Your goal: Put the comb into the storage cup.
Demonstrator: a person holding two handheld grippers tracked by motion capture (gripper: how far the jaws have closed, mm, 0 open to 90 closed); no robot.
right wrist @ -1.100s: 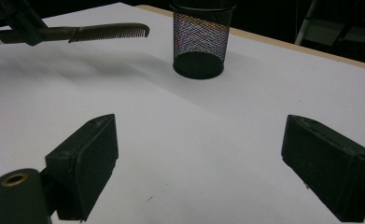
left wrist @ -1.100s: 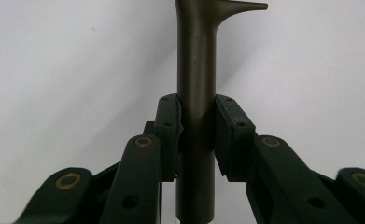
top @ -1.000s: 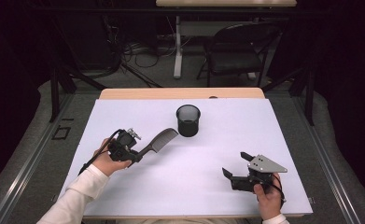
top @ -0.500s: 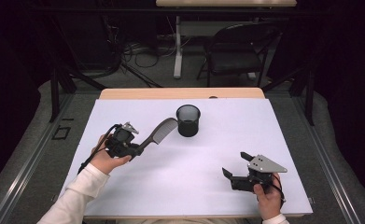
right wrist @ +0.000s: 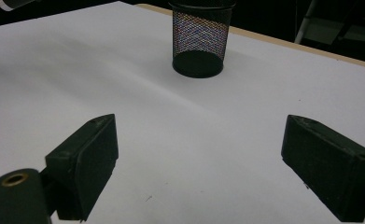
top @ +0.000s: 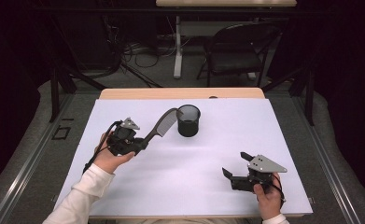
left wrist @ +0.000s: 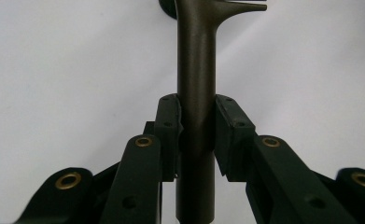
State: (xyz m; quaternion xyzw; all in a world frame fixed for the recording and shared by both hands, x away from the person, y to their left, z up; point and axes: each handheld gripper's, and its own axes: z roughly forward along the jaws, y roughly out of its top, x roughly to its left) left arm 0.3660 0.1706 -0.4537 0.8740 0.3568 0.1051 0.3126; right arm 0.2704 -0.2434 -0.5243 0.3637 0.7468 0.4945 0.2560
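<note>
A dark grey comb (top: 160, 125) is clamped by its handle in my left gripper (top: 142, 143), which is shut on it at the table's left. The comb slants up and to the right, and its toothed head ends close beside the rim of a black mesh cup (top: 188, 120). In the left gripper view the pads of my left gripper (left wrist: 196, 123) squeeze the comb handle (left wrist: 196, 70) from both sides. My right gripper (top: 235, 163) rests near the front right, open, with nothing between its jaws. From the right gripper view (right wrist: 201, 128) the mesh cup (right wrist: 200, 39) stands farther off.
A white sheet (top: 171, 186) covers the tabletop, with a bare wooden strip (top: 180, 93) along the far edge. Beyond the table are a dark chair (top: 236, 51), a table leg and loose cables on the floor.
My left gripper has lifted the comb a little, and the comb's head has swung up and closer to the cup's rim. The right gripper has stayed put.
</note>
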